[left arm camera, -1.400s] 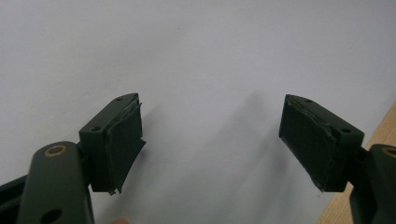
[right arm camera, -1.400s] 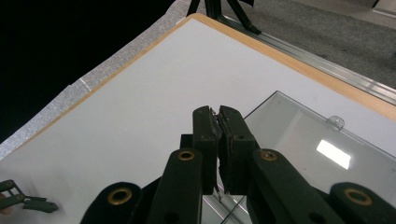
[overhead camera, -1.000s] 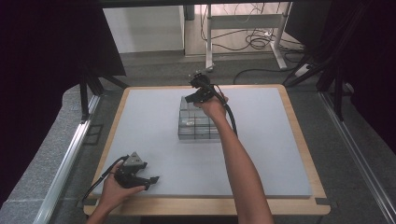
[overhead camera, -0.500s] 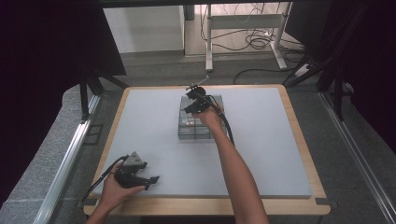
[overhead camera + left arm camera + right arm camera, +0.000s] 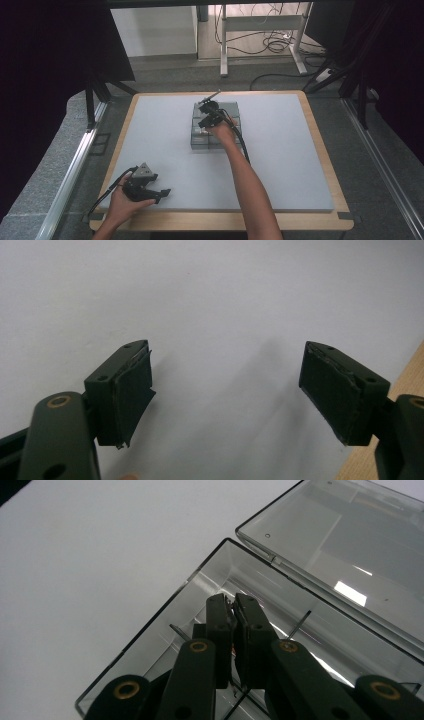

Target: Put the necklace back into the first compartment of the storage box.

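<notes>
Right claw [image 5: 206, 121] lowered into clear box [image 5: 230, 107]

Right gripper [image 5: 206, 116] sits lower than a second ago. Then it hovered above the far edge of the clear compartment box [image 5: 216, 127], toward 12 o'clock on the counter [image 5: 280, 150]; now it is down over the box itself, a little nearer the person, toward 6 o'clock. Half a second ago it was partway along that descent. In the right gripper view its closed jaws now reach inside the box, tips in a compartment just beside the wall on the hinge side, next to the open lid [image 5: 345, 545]. The right forearm [image 5: 250, 185] has drawn back with it and lies a bit more toward the 6 o'clock edge.
</notes>
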Demonstrator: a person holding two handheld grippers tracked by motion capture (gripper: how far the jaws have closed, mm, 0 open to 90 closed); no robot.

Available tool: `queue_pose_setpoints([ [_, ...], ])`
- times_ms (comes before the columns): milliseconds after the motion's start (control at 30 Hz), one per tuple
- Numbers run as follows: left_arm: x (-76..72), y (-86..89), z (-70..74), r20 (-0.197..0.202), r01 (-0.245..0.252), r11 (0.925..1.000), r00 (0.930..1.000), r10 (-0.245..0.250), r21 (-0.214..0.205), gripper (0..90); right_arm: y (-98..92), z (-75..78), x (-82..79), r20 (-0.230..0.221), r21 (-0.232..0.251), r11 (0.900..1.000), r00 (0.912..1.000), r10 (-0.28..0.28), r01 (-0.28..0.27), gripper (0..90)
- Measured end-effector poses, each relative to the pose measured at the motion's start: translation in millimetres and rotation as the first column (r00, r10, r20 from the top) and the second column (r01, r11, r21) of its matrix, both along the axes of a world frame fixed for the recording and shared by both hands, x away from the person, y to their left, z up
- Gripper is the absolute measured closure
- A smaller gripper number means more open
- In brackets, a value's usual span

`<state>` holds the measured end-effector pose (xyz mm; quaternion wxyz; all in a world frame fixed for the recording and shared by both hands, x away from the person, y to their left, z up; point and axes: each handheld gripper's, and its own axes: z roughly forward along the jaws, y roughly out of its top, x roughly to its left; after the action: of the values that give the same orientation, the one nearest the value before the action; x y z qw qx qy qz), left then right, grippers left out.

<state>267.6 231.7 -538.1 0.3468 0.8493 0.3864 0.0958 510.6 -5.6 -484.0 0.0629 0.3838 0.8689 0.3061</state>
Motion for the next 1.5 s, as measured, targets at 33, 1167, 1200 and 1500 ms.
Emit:
queue_pose_setpoints([
  [33,-0.1,0.0,0.0,0.000,0.000,1.0000,1.0000,0.000,-0.001,21.7,0.0,0.0,0.0,0.000,0.000,1.0000,1.0000,0.000,0.000,84.2],
  [1167,-1.0,-0.2,0.2,0.004,0.005,1.0000,1.0000,-0.005,0.000,21.4,-60.3,22.6,-48.7,0.068,0.095,0.9954,0.9977,0.002,-0.008,55.0],
  [1200,-1.2,-0.3,0.4,0.002,0.001,1.0000,1.0000,-0.001,-0.003,21.4,-65.2,23.7,-54.3,0.072,0.094,0.9955,0.9974,0.002,-0.009,54.4],
  [1500,-1.5,-0.6,0.7,0.001,-0.007,0.9999,1.0000,0.007,-0.008,21.3,-108.9,27.1,-104.3,0.112,0.136,0.9901,0.9935,0.020,-0.035,48.6],
])
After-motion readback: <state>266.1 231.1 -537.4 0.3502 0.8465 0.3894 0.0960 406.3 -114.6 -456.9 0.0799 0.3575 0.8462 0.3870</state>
